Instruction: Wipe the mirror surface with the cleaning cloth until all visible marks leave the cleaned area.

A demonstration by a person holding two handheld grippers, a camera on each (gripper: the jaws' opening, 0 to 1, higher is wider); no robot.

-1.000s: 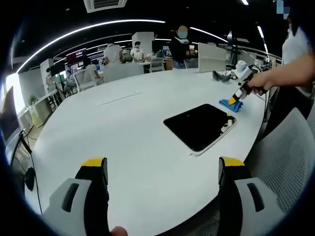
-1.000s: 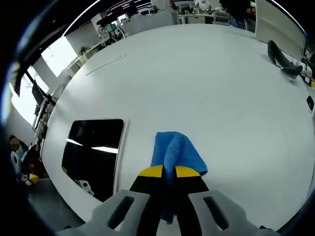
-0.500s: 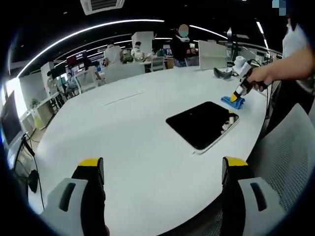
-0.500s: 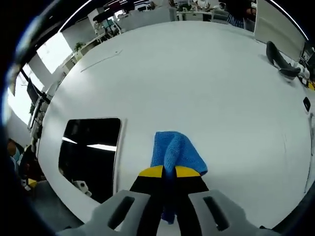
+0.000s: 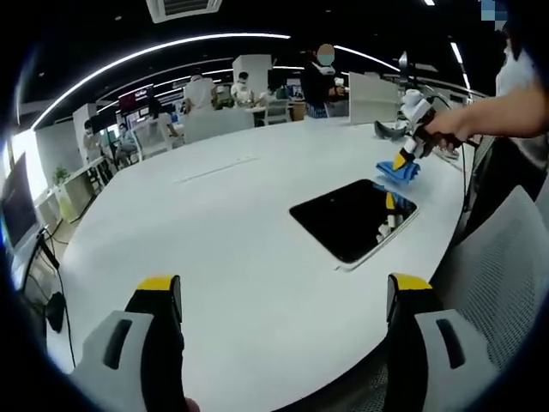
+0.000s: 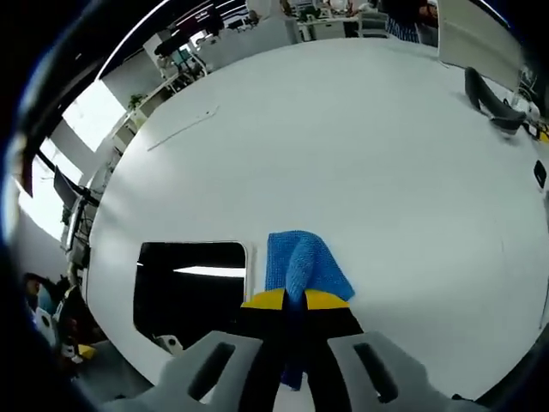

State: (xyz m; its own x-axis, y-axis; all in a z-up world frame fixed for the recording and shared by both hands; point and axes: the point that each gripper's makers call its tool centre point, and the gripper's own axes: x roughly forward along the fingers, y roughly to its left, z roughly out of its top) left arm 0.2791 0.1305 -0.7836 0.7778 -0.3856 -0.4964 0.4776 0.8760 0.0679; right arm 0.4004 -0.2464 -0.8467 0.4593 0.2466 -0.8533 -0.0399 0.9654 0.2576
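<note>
- The wiping looks not yet begun, as far as these views allow a judgement: the blue microfibre cleaning cloth (image 6: 302, 268) is off the glass, and the dark rectangular mirror with its pale rim (image 5: 352, 218) shows no cloth on it.
- Whether the mirror carries marks is too fine to tell; its face reads as black with streaks of reflected ceiling light in the right gripper view (image 6: 193, 283).
- The right gripper (image 6: 292, 300) has its yellow-tipped black fingers (image 6: 264, 299) closed tight on the cloth, which bunches up in a fold ahead of the tips and trails a little below them.
- In the left gripper view the same right gripper (image 5: 401, 160) shows in a person's hand (image 5: 446, 130) at the mirror's far corner, with the cloth (image 5: 397, 171) hanging from it just past the mirror's edge.
- From the right gripper view the cloth sits just beside the mirror's right-hand edge, near but not over it; whether it touches the white round surface (image 6: 360, 154) or hangs just above it I cannot tell.
- The left gripper (image 5: 285, 296) hovers well back from the mirror, its fingers (image 5: 161, 287) spread wide apart and holding nothing, with bare surface (image 5: 214, 232) between them.
- What is left, I judge, is all of the wiping: bring the cloth onto the glass, press it flat, and sweep across the whole face until no marks remain.
- A dark curved object (image 6: 489, 99) lies well apart on the far side of the surface and plays no part.
</note>
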